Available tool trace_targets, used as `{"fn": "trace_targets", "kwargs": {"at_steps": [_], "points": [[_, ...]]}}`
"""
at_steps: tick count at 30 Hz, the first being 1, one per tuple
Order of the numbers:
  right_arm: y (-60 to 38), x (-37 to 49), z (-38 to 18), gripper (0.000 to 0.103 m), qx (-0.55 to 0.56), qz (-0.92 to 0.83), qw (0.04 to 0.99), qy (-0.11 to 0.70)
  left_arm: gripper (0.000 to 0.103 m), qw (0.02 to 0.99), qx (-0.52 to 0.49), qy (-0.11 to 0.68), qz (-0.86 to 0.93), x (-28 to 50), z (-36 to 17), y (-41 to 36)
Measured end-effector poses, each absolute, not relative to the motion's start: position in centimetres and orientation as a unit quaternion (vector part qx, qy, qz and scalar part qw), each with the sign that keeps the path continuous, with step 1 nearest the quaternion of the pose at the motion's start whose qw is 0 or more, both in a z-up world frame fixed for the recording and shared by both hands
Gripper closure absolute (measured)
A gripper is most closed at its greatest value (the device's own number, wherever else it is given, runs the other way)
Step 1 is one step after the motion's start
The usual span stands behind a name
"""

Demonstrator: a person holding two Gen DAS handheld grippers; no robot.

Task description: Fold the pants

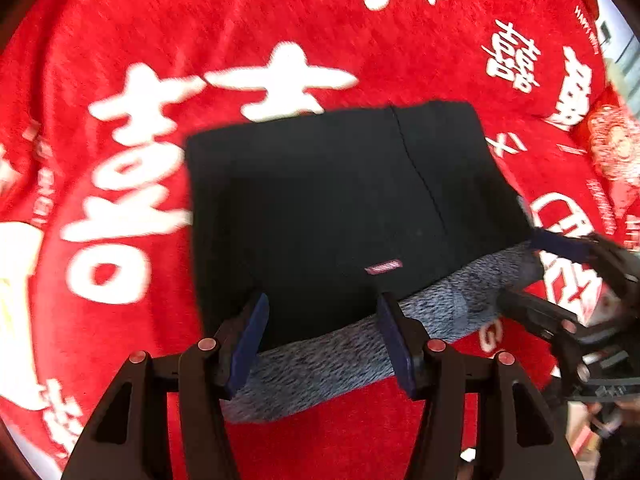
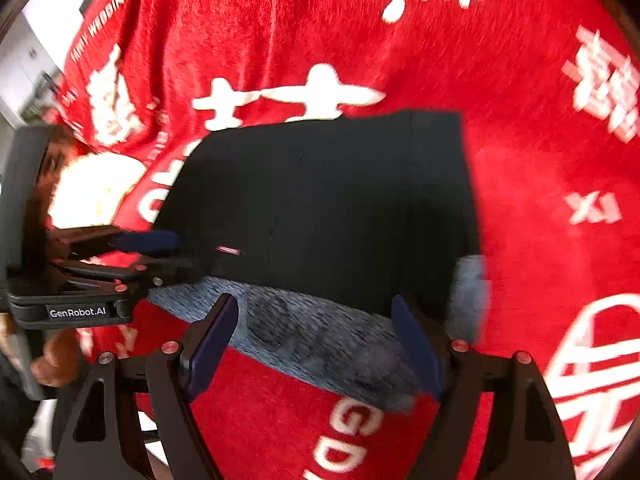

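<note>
The black pants (image 1: pixel 340 196) lie folded into a compact rectangle on the red blanket (image 1: pixel 200 20), with a grey fleecy lining (image 1: pixel 340 364) showing along the near edge. My left gripper (image 1: pixel 322 316) is open, its jaws astride the near edge of the pants. My right gripper (image 2: pixel 314 320) is open too, over the grey lining (image 2: pixel 320 332) at the pants (image 2: pixel 340 200) near right corner. Each gripper shows in the other's view: the right one (image 1: pixel 568 280) at the right, the left one (image 2: pixel 132 256) at the left.
The red blanket (image 2: pixel 520 120) with white characters covers the whole surface around the pants. A pale floor or wall shows past its far edge (image 2: pixel 48 20). A hand (image 2: pixel 56 360) holds the left gripper's body.
</note>
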State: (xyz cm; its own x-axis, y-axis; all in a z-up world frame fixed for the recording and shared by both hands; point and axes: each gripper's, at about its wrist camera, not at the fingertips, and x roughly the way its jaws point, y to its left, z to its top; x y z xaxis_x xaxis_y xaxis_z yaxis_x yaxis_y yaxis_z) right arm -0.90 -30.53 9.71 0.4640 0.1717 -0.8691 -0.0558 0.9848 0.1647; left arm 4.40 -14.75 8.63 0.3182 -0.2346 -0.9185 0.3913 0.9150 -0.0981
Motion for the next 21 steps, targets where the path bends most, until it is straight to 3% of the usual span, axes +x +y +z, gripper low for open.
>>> {"fn": "trace_targets", "kwargs": {"at_steps": [1,2,3,21], "points": [[-30.2,-1.4,10.5,0.014,0.041,0.046,0.858,0.511,0.034,0.817,0.075,0.545,-0.176,4.1,9.1,-14.6],[-29.7,-1.9,11.1,0.01,0.025,0.026,0.859,0.51,0.012,0.825,0.076,0.538,-0.158,3.9,9.6,-14.4],[-29.4,-2.3,11.4,0.008,0.012,0.012,0.858,0.513,0.004,0.84,0.071,0.521,-0.134,3.4,10.2,-13.8],[-24.0,-6.5,11.6,0.004,-0.031,-0.024,0.858,0.512,0.004,0.861,0.006,0.499,-0.097,-2.5,11.3,-10.4]]}}
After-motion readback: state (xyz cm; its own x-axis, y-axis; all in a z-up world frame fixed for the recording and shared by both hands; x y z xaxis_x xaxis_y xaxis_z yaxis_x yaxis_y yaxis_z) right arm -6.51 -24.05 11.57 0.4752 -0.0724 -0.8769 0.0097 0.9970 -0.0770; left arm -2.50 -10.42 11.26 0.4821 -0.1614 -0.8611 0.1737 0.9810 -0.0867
